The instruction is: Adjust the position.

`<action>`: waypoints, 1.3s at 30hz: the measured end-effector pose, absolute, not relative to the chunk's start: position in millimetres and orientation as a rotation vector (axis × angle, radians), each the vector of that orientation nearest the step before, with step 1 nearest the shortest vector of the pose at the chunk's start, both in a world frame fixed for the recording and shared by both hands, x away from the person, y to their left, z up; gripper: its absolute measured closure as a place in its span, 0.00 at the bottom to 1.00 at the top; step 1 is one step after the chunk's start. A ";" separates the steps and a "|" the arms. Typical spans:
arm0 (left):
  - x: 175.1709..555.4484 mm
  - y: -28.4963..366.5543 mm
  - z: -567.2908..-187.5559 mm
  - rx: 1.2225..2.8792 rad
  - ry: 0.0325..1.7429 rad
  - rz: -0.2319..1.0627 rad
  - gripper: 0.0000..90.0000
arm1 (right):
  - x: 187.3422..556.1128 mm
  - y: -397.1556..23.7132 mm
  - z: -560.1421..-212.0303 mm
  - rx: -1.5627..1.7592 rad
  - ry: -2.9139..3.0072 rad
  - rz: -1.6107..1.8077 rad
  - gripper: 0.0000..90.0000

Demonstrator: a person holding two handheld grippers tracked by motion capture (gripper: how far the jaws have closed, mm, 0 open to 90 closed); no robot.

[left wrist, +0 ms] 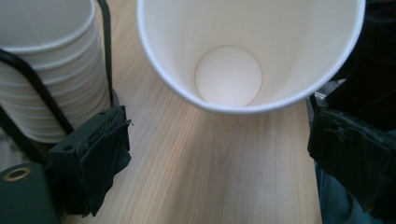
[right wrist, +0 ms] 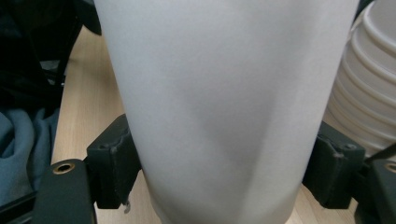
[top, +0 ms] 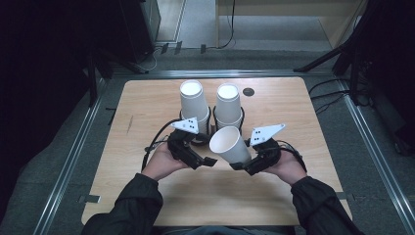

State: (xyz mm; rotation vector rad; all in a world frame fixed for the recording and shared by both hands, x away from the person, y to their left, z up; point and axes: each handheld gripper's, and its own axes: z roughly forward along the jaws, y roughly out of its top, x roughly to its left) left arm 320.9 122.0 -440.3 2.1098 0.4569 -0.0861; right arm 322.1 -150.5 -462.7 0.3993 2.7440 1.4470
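1. The table carries two stacks of paper cups in black wire holders at its far middle, probably so single cups pull off easily.
2. One loose cup hangs tilted above the table, in front of the stacks, its mouth toward the left gripper.
3. The right gripper clamps the cup's lower wall, jaws pressing both sides.
4. The left gripper stands released, jaws spread, touching nothing.

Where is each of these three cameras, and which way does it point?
High view: above the person's side, looking forward and down at the table; forearms show.
Left gripper view: rides the left hand-held gripper, looking into the cup; open jaws show.
Right gripper view: rides the right hand-held gripper, jaws clamping the cup's wall.
All three share that cup.
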 end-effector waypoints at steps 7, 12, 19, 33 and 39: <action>315.8 112.1 -438.8 2.016 0.459 -0.100 0.02 | 319.6 -143.9 -464.6 0.384 2.748 1.468 0.25; 314.4 103.9 -439.4 2.014 0.464 -0.080 0.02 | 318.3 -138.5 -466.8 0.382 2.764 1.476 0.25; 313.8 102.5 -438.4 1.936 0.486 -0.081 0.08 | 316.4 -131.5 -468.8 0.353 2.768 1.479 0.25; 313.8 104.2 -437.8 1.979 0.505 -0.087 0.18 | 316.5 -130.2 -469.8 0.363 2.792 1.424 0.25; 314.5 106.1 -437.7 1.991 0.506 -0.096 0.20 | 316.9 -128.6 -470.8 0.397 2.803 1.397 0.21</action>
